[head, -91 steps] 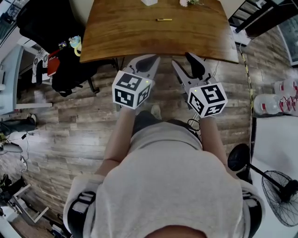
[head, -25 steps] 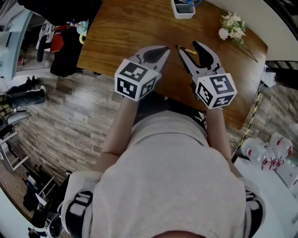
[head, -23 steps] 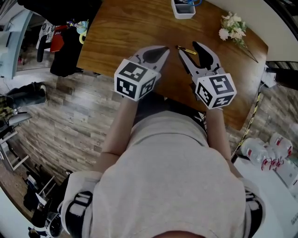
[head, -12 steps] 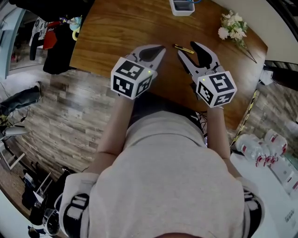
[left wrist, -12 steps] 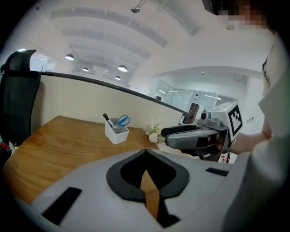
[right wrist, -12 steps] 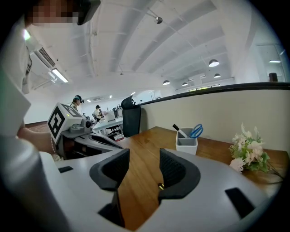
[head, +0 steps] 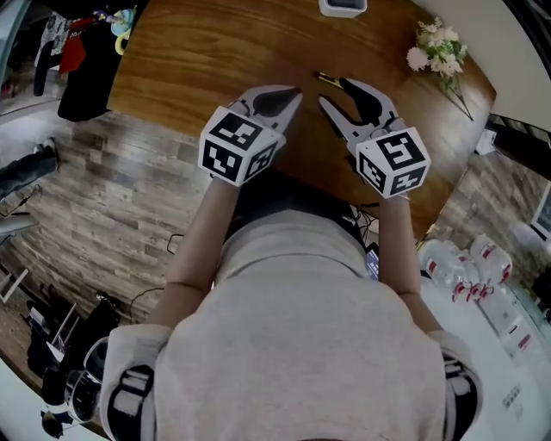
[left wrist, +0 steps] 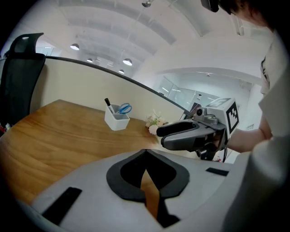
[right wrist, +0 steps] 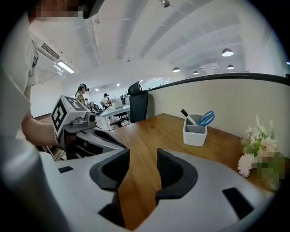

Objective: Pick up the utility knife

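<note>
- Holding the right gripper (head: 331, 91) low over the table (head: 198, 52), I have its jaws spread wide with nothing between them. I judge that spread is meant for straddling the utility knife (head: 325, 78).
- The knife lies flat on the wood just beyond the jaw tips. The right gripper view shows only bare wood in the gap, so I am not yet lined up on it.
- My left gripper (head: 288, 91) has its tips pressed together and carries nothing. It sits beside the right one, probably just to stay out of the way.
- The pen cup (head: 343, 7) and flowers (head: 435, 47) stand well apart from the knife, so neither crowds my approach.
</note>
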`<state>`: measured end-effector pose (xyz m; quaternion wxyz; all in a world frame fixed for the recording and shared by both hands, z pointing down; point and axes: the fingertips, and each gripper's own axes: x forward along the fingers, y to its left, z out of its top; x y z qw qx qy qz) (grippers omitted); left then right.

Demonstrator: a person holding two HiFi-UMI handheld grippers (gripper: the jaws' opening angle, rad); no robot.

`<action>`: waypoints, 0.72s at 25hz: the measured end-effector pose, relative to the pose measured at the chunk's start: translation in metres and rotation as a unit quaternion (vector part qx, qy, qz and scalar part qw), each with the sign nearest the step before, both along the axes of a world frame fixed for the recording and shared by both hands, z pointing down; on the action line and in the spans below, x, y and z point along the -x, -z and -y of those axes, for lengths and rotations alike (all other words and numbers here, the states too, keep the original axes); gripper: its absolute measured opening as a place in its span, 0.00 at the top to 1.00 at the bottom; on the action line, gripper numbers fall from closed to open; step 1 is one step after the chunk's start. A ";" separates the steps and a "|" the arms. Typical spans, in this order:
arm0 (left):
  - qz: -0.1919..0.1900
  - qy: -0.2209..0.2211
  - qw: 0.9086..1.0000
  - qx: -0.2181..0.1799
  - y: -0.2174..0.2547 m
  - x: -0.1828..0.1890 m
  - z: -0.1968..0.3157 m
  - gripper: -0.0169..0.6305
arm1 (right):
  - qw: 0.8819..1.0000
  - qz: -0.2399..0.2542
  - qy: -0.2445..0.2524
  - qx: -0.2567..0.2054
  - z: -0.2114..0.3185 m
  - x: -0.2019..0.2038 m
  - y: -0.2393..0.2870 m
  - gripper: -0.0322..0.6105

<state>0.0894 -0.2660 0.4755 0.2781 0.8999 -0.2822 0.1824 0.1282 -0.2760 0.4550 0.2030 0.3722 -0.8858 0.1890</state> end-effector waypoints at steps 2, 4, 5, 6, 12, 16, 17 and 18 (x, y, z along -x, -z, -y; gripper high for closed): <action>0.000 -0.001 1.000 0.005 -0.006 -0.001 -0.001 0.95 | 1.000 -0.007 0.004 0.001 0.002 -0.001 -0.004 0.64; -0.002 0.000 1.000 0.012 -0.013 0.000 -0.004 0.95 | 1.000 -0.014 0.006 0.001 0.005 -0.002 -0.008 0.65; -0.003 0.002 1.000 0.015 -0.016 0.000 -0.004 0.95 | 1.000 -0.020 0.007 0.000 0.006 -0.003 -0.010 0.65; -0.003 0.003 1.000 0.018 -0.018 0.001 -0.005 0.95 | 1.000 -0.027 0.008 0.001 0.008 -0.005 -0.012 0.66; 0.007 -0.005 1.000 0.023 -0.032 -0.007 -0.005 0.95 | 0.996 -0.084 0.029 0.006 0.016 -0.014 -0.038 0.70; 0.005 -0.012 0.999 0.030 -0.041 -0.015 -0.006 0.95 | 0.990 -0.130 0.060 0.009 0.018 -0.017 -0.055 0.72; 0.006 -0.015 0.999 0.032 -0.044 -0.017 -0.006 0.95 | 0.988 -0.140 0.067 0.012 0.018 -0.017 -0.060 0.73; 0.006 -0.019 0.999 0.034 -0.046 -0.019 -0.007 0.95 | 0.986 -0.150 0.076 0.017 0.017 -0.017 -0.066 0.74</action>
